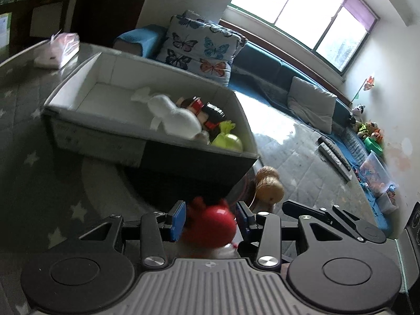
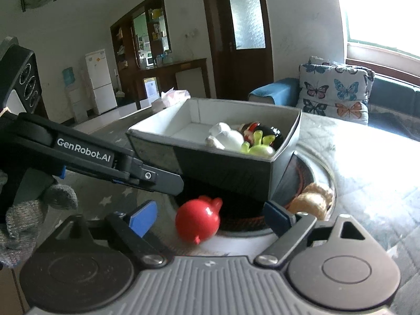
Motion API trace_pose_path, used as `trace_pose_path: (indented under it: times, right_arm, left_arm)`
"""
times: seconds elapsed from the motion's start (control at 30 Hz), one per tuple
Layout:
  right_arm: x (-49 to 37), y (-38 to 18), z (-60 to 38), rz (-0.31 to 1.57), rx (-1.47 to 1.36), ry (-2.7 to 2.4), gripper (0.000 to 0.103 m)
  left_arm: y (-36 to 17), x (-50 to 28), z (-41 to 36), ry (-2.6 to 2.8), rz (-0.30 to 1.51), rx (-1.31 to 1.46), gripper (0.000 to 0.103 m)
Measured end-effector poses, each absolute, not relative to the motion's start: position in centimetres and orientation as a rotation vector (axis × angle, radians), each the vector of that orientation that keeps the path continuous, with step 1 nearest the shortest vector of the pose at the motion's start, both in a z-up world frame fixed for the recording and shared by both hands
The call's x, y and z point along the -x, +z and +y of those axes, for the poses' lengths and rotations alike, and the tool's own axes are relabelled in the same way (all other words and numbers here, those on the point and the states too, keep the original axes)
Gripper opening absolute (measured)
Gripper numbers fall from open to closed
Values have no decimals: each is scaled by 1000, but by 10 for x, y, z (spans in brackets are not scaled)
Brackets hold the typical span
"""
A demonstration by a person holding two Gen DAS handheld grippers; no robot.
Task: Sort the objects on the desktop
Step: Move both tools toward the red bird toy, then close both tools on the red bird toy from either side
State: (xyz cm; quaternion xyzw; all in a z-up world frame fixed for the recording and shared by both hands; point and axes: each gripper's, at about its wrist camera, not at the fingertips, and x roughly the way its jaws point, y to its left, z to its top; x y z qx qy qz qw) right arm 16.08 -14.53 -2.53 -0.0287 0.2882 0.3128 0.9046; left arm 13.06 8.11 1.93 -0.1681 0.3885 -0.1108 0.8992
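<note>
Now the left gripper (image 1: 210, 223) is closed narrow around the red toy (image 1: 208, 225), its blue pads touching both sides. The right gripper (image 2: 210, 216) stands wide, with nothing between its fingers. Behind them, the grey box (image 1: 147, 141) contains several toys, and a brown peanut toy (image 1: 269, 185) lies beside it.

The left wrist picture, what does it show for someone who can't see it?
The left hand-held gripper has its blue pads either side of a red ball toy. Behind sits a grey box of toys; a peanut-shaped toy lies beside it.
</note>
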Motion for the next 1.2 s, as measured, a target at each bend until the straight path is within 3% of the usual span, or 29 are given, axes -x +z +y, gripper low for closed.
trace_pose_path:
  times: [0.6, 1.2]
  right_arm:
    - [-160, -50, -122, 660, 65, 674, 87]
    - [-180, -63, -116, 717, 25, 691, 66]
  left_arm:
    - [4, -137, 82, -236, 852, 430, 44]
    - [-9, -163, 78, -227, 904, 473, 45]
